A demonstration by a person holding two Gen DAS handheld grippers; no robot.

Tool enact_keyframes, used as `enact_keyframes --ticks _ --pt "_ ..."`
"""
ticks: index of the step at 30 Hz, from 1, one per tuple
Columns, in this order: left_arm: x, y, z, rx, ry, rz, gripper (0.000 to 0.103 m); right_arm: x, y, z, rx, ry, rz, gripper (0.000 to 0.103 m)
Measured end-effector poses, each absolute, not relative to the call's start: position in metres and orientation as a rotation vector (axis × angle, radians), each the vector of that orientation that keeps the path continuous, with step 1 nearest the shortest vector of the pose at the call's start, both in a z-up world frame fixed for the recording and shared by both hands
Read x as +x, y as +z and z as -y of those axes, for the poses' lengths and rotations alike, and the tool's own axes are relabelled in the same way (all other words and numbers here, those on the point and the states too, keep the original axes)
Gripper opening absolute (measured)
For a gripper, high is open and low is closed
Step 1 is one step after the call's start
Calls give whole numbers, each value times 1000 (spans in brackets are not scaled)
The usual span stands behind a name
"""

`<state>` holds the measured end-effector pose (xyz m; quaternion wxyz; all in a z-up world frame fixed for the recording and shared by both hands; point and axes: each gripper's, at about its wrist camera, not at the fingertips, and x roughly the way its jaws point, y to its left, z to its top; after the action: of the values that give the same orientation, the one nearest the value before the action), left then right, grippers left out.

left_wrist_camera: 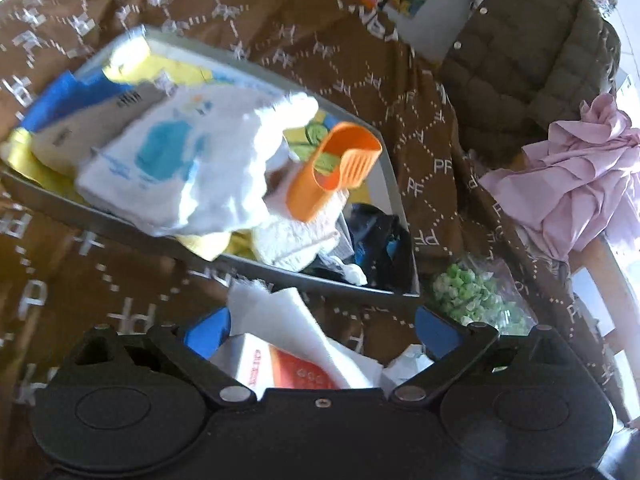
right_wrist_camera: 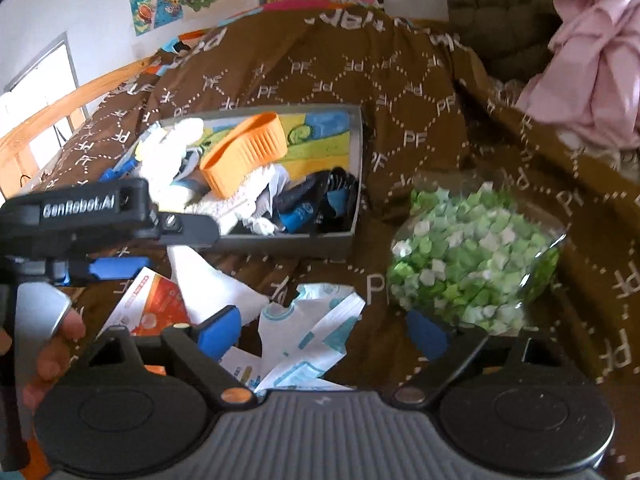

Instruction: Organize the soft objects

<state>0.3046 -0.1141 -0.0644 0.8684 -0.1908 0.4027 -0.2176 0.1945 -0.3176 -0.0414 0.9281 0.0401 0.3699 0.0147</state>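
While both tongs stand with fingers spread and grip nothing, loose soft items lie on the brown bedspread [right_wrist_camera: 400, 92] on the near side of the grey tray [right_wrist_camera: 357, 184], the landmark for what follows. Nearest, the left tongs [left_wrist_camera: 322, 330] straddle a white tissue [left_wrist_camera: 280, 320] and an orange-and-white packet [left_wrist_camera: 280, 368], seemingly poised to lift one over the tray's near rim. The right tongs [right_wrist_camera: 324, 330] hover over white-and-teal wrappers [right_wrist_camera: 316, 336], also short of the tray. Right of the tray sits a clear bag of green paper stars [right_wrist_camera: 472, 256], not yet collected. Inside the tray, a white cloth [left_wrist_camera: 192, 152], an orange scoop [left_wrist_camera: 336, 164] and a dark bag [left_wrist_camera: 376, 236] are heaped together, presumably as the gathering place. Beyond and right of the tray, a pink garment [left_wrist_camera: 580, 184] and an olive quilted jacket [left_wrist_camera: 528, 48] remain unsorted.
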Motion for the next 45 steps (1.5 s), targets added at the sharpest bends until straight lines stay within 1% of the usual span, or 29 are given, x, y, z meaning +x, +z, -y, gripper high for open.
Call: enact_keyframes --ticks 2,4,5,7,8,10,11,13,15,17,19,20,22,23,25,28,32,36,40,45 --pt "310 -68 117 -402 -448 -865 96 197 -45 315 71 27 -771 88" --pt "315 -70 120 -385 -431 -889 88 200 -48 315 72 24 -781 83" --pt "316 -71 121 -373 -422 -896 86 201 -49 315 79 23 -784 81" --pt "318 -73 122 -350 -407 -901 75 203 -50 317 98 28 -790 74" --pt "318 -74 122 -345 -398 -902 72 204 -51 317 105 29 -794 71" --pt "320 -76 122 -331 -382 -905 56 205 -53 316 110 29 -802 60" --pt "320 -76 122 -320 -372 -903 53 204 -53 316 109 25 -803 58" --pt "320 -76 122 -289 -348 -906 39 204 -52 315 106 19 -797 56" --pt "320 -76 121 -271 -335 -902 33 204 -52 314 106 16 -796 55" --pt "319 -75 121 -258 -326 -895 30 204 -53 313 103 16 -794 54" --pt "319 -75 122 -232 -322 -884 23 204 -52 313 104 16 -791 52" --pt "318 -75 123 -222 -320 -876 22 204 -52 313 104 16 -789 52" --pt "318 -75 122 -217 -321 -865 16 204 -52 313 105 13 -788 50" --pt "318 -76 121 -221 -324 -862 15 204 -52 313 105 14 -786 50" --pt "319 -77 118 -232 -323 -859 8 204 -51 313 107 15 -783 48" --pt "316 -76 112 -269 -335 -837 4 204 -51 313 110 17 -779 48" --pt "306 -68 111 -269 -344 -758 4 202 -47 312 113 18 -764 47" --pt "292 -58 115 -246 -384 -703 3 199 -44 312 125 23 -738 43" --pt "280 -40 122 -232 -422 -632 2 194 -38 311 120 39 -686 40" --pt "278 -14 129 -237 -460 -555 2 191 -32 309 99 31 -589 39"
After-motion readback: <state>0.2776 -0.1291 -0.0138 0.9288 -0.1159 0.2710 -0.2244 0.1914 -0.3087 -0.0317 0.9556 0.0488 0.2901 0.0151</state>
